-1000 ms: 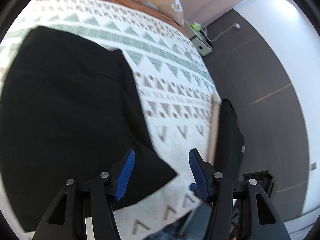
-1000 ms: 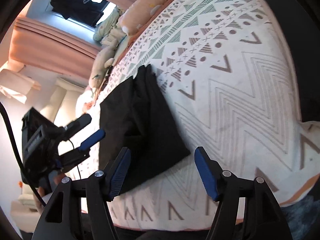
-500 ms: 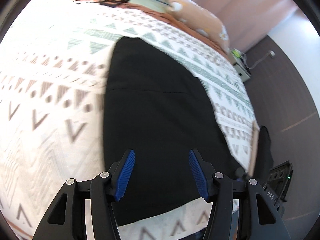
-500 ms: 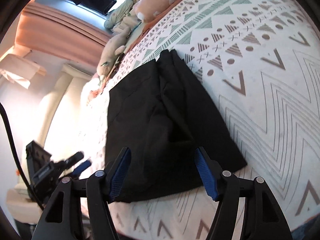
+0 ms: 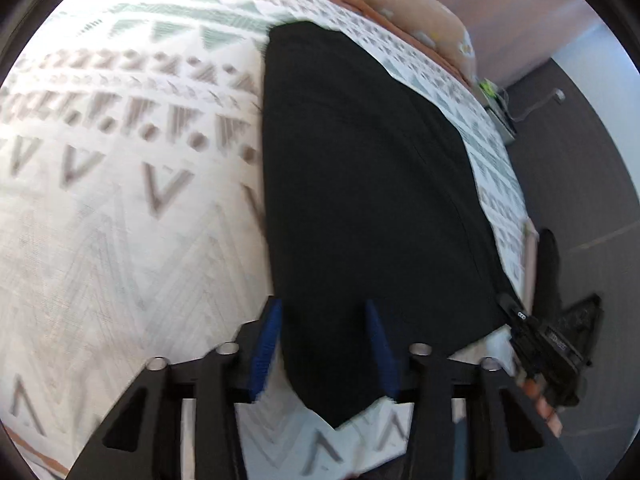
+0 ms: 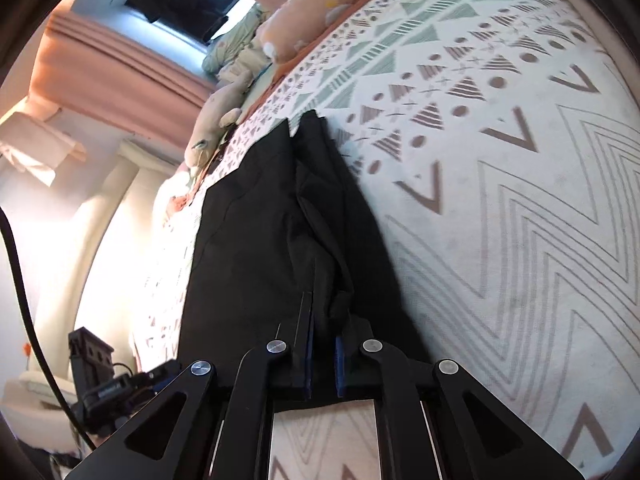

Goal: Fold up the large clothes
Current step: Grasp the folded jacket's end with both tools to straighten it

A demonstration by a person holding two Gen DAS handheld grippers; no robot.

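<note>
The black garment lay folded lengthwise on the patterned bedspread, its near end at the bed's edge, as I worked the rig. My right gripper had its blue pads pressed together, pinching a bunched fold of the fabric's near edge. My left gripper hung over the other near corner, its jaws closing with the cloth between the pads but not yet squeezed. A peach pillow sat at the bed's far end.

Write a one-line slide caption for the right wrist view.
Right gripper shut on the near edge of black trousers lying on a patterned bedspread.
</note>
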